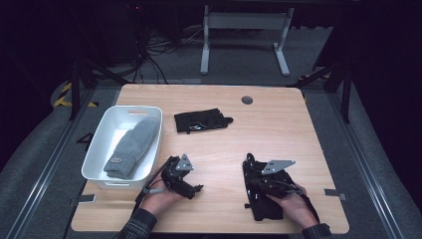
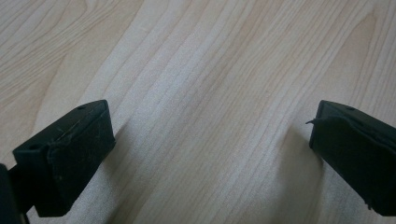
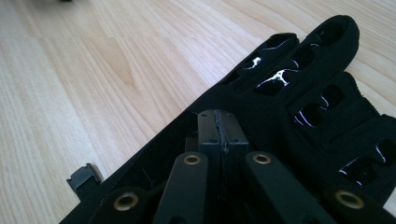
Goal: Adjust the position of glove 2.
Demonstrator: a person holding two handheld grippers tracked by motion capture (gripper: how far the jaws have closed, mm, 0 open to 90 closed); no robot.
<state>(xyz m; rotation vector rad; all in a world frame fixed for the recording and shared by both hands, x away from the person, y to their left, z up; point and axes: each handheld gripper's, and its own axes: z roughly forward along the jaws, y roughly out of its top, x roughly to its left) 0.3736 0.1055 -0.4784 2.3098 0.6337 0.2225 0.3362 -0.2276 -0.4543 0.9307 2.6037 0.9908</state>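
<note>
A black fingerless glove point(image 3: 303, 93) lies flat on the wooden table, its fingers pointing away from me. My right gripper point(image 3: 220, 126) rests low on it with its jaws pressed together, pinching the fabric near the wrist end. From above, that glove point(image 1: 261, 209) sits near the table's front right, under the right gripper point(image 1: 249, 163) and the hand holding it. My left gripper point(image 1: 196, 189) is at the front left of centre. Its jaws stand wide apart over bare wood point(image 2: 210, 140), with nothing between them.
A white bin point(image 1: 107, 124) at the left holds a grey knitted piece point(image 1: 132, 147). A second black glove point(image 1: 201, 120) lies at the middle back of the table. A round grommet point(image 1: 247, 99) sits near the far edge.
</note>
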